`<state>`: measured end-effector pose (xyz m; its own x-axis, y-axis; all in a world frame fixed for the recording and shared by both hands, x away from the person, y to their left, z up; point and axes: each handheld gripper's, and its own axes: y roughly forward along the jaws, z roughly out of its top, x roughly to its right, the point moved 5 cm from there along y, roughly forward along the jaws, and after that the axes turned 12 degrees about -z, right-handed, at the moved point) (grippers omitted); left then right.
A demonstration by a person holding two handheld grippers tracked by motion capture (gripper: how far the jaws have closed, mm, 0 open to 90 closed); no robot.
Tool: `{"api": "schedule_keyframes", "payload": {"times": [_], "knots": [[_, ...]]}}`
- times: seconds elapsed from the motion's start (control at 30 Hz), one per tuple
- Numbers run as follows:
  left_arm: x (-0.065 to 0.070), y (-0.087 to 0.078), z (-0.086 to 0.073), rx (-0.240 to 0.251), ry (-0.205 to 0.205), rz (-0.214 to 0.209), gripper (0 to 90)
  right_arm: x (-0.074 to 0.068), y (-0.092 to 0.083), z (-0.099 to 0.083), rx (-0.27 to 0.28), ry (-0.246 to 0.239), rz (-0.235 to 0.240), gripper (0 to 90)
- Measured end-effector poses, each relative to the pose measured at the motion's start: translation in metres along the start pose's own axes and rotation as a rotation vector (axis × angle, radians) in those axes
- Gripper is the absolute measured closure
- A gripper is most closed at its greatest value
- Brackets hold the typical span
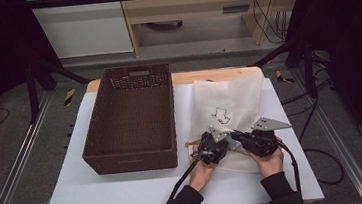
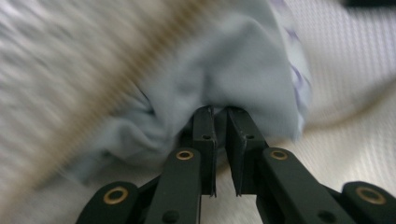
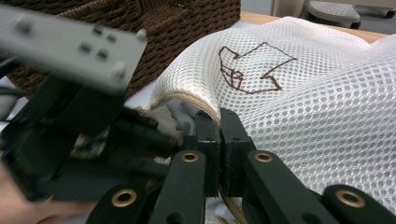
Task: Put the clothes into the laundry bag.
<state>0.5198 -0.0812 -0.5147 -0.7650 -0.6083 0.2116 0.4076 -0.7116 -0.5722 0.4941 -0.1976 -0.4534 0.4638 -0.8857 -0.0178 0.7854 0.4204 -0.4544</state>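
A white mesh bag (image 1: pixel 229 97) with a brown arrow mark (image 3: pixel 252 70) lies flat on the table, its mouth toward the person. My right gripper (image 1: pixel 237 137) (image 3: pixel 218 116) is shut on the tan-edged rim (image 3: pixel 187 98) of the mouth and holds it up. My left gripper (image 1: pixel 223 143) (image 2: pixel 220 112) reaches into the mouth. A pale blue cloth (image 2: pixel 243 70) bunches around its tips, pinched between jaws that stand a narrow gap apart, with white mesh (image 2: pixel 345 56) behind it. In the right gripper view the left gripper's body (image 3: pixel 70 126) sits close at the left, blurred.
A brown wicker basket (image 1: pixel 132 162) stands left of the bag, its inside bare, almost touching the bag's edge. The white table top (image 1: pixel 127 192) has free room in front. Cables trail from both grippers toward the person's sleeves.
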Motion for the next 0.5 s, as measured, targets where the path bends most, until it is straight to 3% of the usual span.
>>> {"api": "schedule_keyframes", "payload": {"times": [0.07,0.13,0.17,0.23,0.27,0.37,0.5], "knots": [[-0.007,0.005,0.003,-0.008,-0.062,0.010,82.6,0.000,0.000,0.000,0.000,-0.001,0.004,88.5],[-0.011,0.009,0.006,0.004,-0.095,0.022,83.8,-0.001,-0.001,0.000,0.000,-0.005,0.014,88.5],[-0.011,0.010,0.007,0.004,-0.091,0.040,84.5,-0.002,-0.001,0.000,0.002,-0.004,0.012,88.5],[-0.011,0.012,0.009,-0.001,-0.044,0.080,84.4,-0.003,-0.003,0.000,0.006,-0.007,0.017,88.5],[-0.012,0.013,0.010,-0.002,-0.047,0.085,84.4,-0.002,-0.003,0.000,0.006,-0.007,0.017,88.5],[-0.014,0.013,0.010,0.003,-0.060,0.060,83.6,0.000,-0.002,-0.001,-0.003,-0.003,0.015,88.6],[-0.011,0.006,0.008,-0.034,-0.032,0.007,75.5,0.000,0.001,-0.002,-0.010,-0.015,0.001,88.5]]}}
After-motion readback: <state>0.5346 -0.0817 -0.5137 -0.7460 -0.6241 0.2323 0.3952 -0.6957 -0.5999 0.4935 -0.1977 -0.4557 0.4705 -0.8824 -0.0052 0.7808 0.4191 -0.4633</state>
